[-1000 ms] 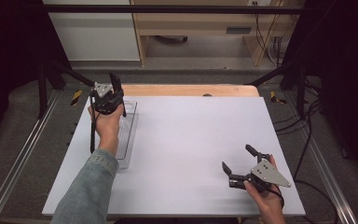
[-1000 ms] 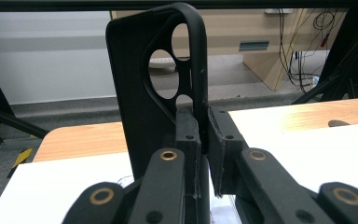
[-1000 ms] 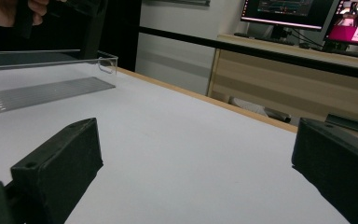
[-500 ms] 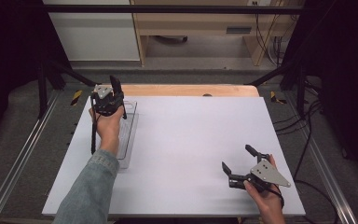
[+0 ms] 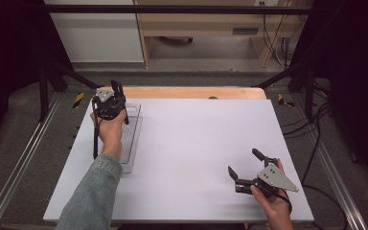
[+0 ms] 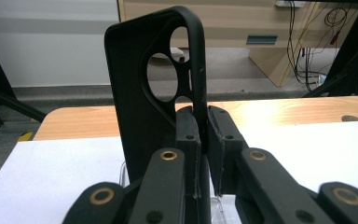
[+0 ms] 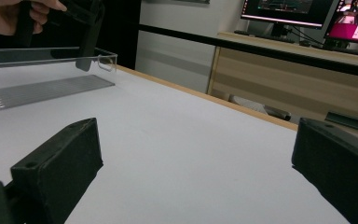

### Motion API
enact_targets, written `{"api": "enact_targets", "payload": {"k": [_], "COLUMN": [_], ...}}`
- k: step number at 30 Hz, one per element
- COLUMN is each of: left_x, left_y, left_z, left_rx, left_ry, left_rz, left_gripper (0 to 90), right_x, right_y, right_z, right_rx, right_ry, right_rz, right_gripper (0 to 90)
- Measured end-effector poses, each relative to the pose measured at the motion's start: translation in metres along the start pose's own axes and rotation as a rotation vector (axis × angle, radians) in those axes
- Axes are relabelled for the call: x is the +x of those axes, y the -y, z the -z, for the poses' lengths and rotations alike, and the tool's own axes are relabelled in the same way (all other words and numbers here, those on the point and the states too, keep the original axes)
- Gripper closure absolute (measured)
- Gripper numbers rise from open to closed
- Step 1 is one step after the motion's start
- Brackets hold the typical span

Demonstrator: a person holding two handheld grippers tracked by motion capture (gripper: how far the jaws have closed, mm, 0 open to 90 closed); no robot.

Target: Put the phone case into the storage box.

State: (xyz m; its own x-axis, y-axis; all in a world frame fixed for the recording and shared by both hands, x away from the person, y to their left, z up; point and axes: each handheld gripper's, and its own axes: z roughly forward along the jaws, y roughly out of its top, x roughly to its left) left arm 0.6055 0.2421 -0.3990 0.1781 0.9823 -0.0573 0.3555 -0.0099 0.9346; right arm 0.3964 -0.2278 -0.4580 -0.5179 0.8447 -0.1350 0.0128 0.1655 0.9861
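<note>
A black phone case (image 6: pixel 142 98) with camera cut-outs stands upright, pinched at one edge by my left gripper (image 6: pixel 204 125), which is shut on it. From above, that gripper (image 5: pixel 114 98) hovers with the case (image 5: pixel 118 91) over the far end of a clear plastic tray (image 5: pixel 131 141) on the table's left side. My right gripper (image 5: pixel 242 161) rests low near the table's front right corner, open, nothing between its jaws. In the right gripper view its own fingertips (image 7: pixel 58 161) stand wide apart, and the tray (image 7: pixel 42 86) and hanging case (image 7: pixel 87 44) show far off.
The white table top (image 5: pixel 196 139) has a wooden strip (image 5: pixel 182 92) along its far edge. Metal frame rails (image 5: pixel 24 158) run down both sides. Beyond stand a wooden cabinet (image 5: pixel 201 28), cables (image 5: pixel 278 45) and monitors (image 7: pixel 307 14).
</note>
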Motion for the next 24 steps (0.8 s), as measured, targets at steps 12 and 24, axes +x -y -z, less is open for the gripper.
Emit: {"api": "enact_targets", "payload": {"k": [12, 24], "left_x": [-0.0007, -0.0027], "left_y": [0.0021, 0.0030], "left_z": [-0.0043, -0.0070], "left_rx": [-0.004, -0.005], "left_ry": [0.002, 0.002], "left_rz": [0.022, 0.024], "left_gripper": [83.8, 84.2], "right_x": [0.0001, 0.0006], "right_y": [0.0004, 0.0007], "right_z": [-0.0003, -0.0007], "right_rx": [0.005, 0.007], "right_ry": [0.000, -0.004], "right_rz": [0.000, -0.003], "right_gripper": [2.0, 2.0]}}
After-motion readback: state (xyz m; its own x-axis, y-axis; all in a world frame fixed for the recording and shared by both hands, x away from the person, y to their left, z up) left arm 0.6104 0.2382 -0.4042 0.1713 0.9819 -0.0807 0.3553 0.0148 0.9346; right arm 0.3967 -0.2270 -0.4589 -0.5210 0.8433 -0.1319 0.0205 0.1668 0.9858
